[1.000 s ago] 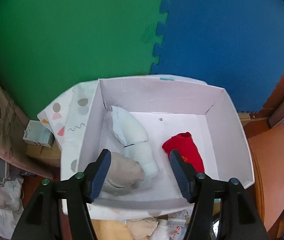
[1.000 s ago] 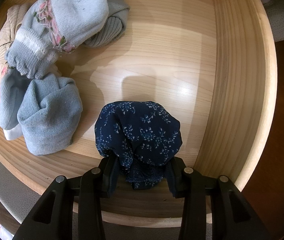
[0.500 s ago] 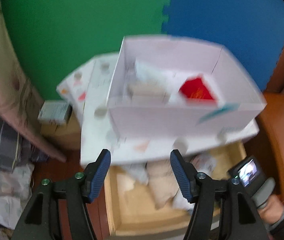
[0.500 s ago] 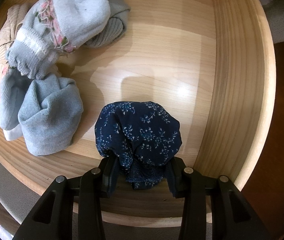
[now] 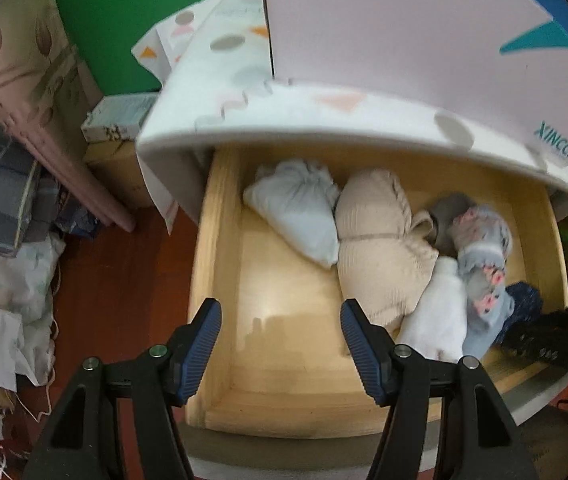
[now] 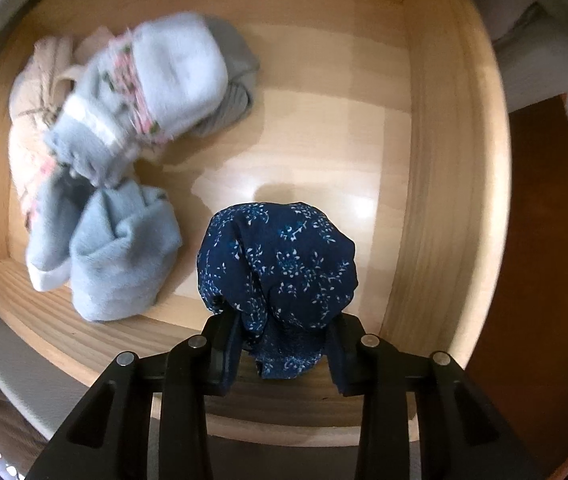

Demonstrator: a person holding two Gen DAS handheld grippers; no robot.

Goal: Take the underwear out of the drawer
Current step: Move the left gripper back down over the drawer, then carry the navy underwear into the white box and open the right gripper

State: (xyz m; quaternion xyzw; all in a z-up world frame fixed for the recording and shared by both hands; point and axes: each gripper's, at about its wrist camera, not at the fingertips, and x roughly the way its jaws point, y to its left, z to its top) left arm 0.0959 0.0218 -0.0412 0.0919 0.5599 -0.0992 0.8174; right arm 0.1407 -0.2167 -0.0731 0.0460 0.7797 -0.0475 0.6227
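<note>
Soft indoor light, strong fisheye bend, patches of motion blur.
We see glare spots on the drawer (image 6: 363, 128) floor in both views, and a soft shadow beside the navy underwear (image 6: 280, 264). The sock bundle (image 6: 144, 96) is smeared by blur; the white box (image 5: 423, 32) looks soft too. Frame corners fall black and straight edges bow.

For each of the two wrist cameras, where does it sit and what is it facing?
Left wrist: rides the open left gripper, looking down into the pale wooden drawer below a white box; only its blue-padded fingers show.
Right wrist: rides the right gripper, shut on a rolled navy floral underwear over the same drawer.
Shared: the drawer, the navy roll and the grey floral sock bundle.
</note>
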